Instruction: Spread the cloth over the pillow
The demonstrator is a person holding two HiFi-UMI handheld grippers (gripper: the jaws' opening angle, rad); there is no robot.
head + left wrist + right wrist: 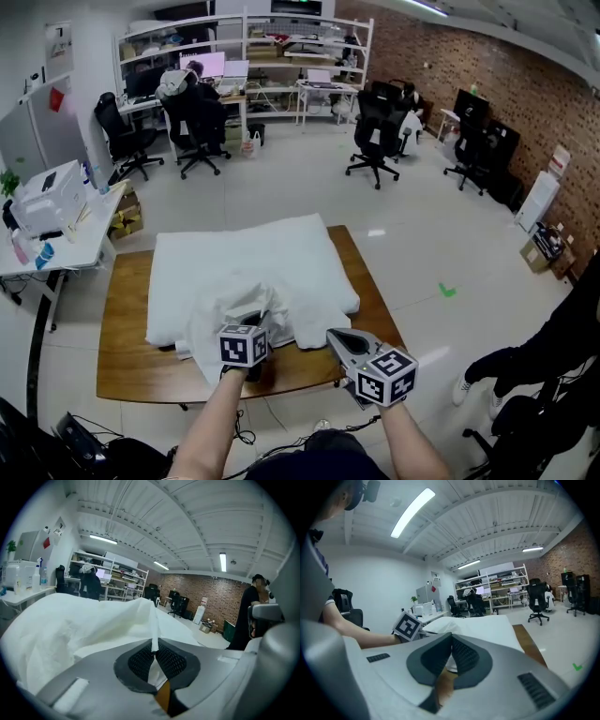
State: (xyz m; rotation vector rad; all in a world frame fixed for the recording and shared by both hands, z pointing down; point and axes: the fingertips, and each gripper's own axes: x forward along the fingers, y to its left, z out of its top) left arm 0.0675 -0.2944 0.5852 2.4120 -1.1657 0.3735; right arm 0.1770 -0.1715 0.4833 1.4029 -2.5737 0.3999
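A large white pillow [258,258] lies across the wooden table [131,370]. A crumpled white cloth [225,314] is bunched on the pillow's near edge and hangs toward the table's front. My left gripper [248,323] is at that bunch; in the left gripper view its jaws [154,649] are shut on a thin fold of the cloth [84,625], which rises between the pads. My right gripper [334,336] hovers by the table's front right, shut with nothing between its jaws [451,643]. The right gripper view shows the pillow [483,627] beyond it.
A white desk [66,244] with a printer stands to the left of the table. Black office chairs [375,127] and shelving [281,47] fill the far room. A person's dark-clad legs [544,356] are at the right. Cables lie on the floor under the table's front.
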